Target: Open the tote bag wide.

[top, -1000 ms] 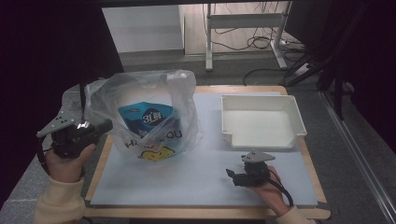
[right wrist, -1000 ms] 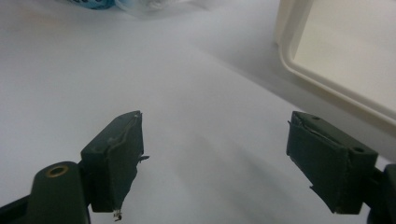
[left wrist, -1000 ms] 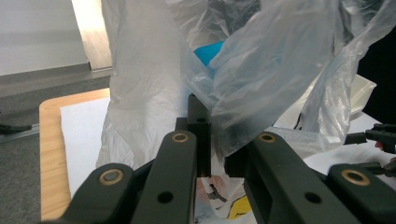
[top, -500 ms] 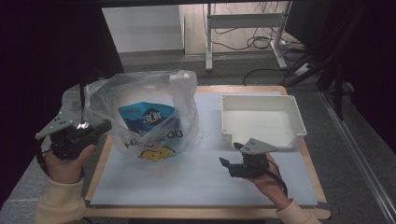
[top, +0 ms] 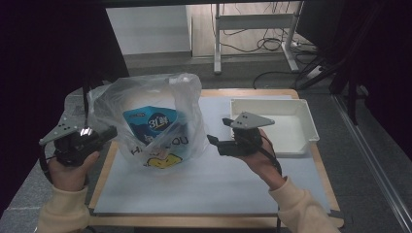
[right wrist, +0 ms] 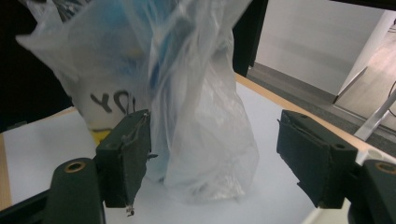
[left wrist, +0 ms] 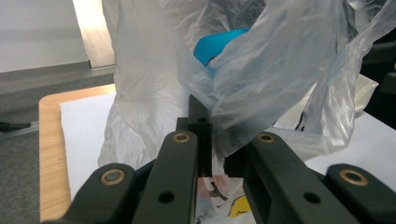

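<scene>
A clear plastic bag point(top: 155, 111) stands on the white mat, with a blue packet point(top: 148, 124) inside and yellow print low on its front. My left gripper point(top: 109, 133) is at the bag's left side, shut on a fold of the bag's film point(left wrist: 261, 70), and the blue packet point(left wrist: 215, 44) shows above the jaws. My right gripper point(top: 218, 132) hangs above the mat just right of the bag. It is open, and its jaws have just been closing a little. In the right gripper view the bag point(right wrist: 196, 116) stands in the gap between the pads point(right wrist: 128, 158), which do not press on it.
An empty white tray point(top: 308, 124) sits at the mat's back right, just behind my right hand. The white mat point(top: 204, 184) covers a wooden table point(top: 99, 187). Desk legs and cables lie on the floor beyond the table's far edge.
My right gripper has risen from the mat's front right and moved left and away from me, up to the bag's right side. The left gripper and the bag have stayed put.
</scene>
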A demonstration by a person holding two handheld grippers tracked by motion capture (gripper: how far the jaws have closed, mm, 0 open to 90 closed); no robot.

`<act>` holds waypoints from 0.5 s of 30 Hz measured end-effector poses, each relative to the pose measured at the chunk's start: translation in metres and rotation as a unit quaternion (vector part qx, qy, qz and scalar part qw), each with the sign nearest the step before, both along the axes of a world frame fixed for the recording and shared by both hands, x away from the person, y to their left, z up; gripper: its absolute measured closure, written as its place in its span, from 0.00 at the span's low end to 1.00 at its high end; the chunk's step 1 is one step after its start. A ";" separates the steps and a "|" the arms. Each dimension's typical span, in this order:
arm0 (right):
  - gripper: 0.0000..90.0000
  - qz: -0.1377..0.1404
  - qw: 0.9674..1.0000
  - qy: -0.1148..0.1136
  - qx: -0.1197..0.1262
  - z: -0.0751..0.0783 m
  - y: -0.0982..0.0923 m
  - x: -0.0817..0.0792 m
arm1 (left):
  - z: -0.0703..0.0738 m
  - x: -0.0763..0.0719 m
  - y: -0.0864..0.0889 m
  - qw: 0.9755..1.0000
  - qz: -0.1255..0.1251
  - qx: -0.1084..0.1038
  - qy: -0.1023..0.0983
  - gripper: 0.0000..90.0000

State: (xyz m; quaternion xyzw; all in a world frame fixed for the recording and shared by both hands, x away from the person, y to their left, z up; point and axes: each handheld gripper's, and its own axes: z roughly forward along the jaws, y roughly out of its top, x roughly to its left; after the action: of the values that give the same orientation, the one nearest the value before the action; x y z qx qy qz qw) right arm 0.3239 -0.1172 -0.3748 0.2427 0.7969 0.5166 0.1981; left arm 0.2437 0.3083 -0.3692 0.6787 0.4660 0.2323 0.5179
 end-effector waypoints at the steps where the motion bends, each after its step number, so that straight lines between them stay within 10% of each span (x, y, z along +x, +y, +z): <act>1: 0.30 0.002 1.000 -0.001 -0.003 0.003 0.004 0.001 | 0.000 0.000 0.000 1.000 0.000 -0.001 0.000 0.95; 15: 0.30 0.026 1.000 -0.010 0.004 0.025 0.044 0.014 | 0.000 -0.001 0.001 1.000 -0.004 -0.007 -0.002 0.95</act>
State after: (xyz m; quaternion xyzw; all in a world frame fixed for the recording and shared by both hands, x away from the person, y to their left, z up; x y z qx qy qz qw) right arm 0.3382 -0.0736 -0.3496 0.2173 0.7987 0.5272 0.1920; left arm 0.2429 0.3093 -0.3697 0.6763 0.4637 0.2288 0.5246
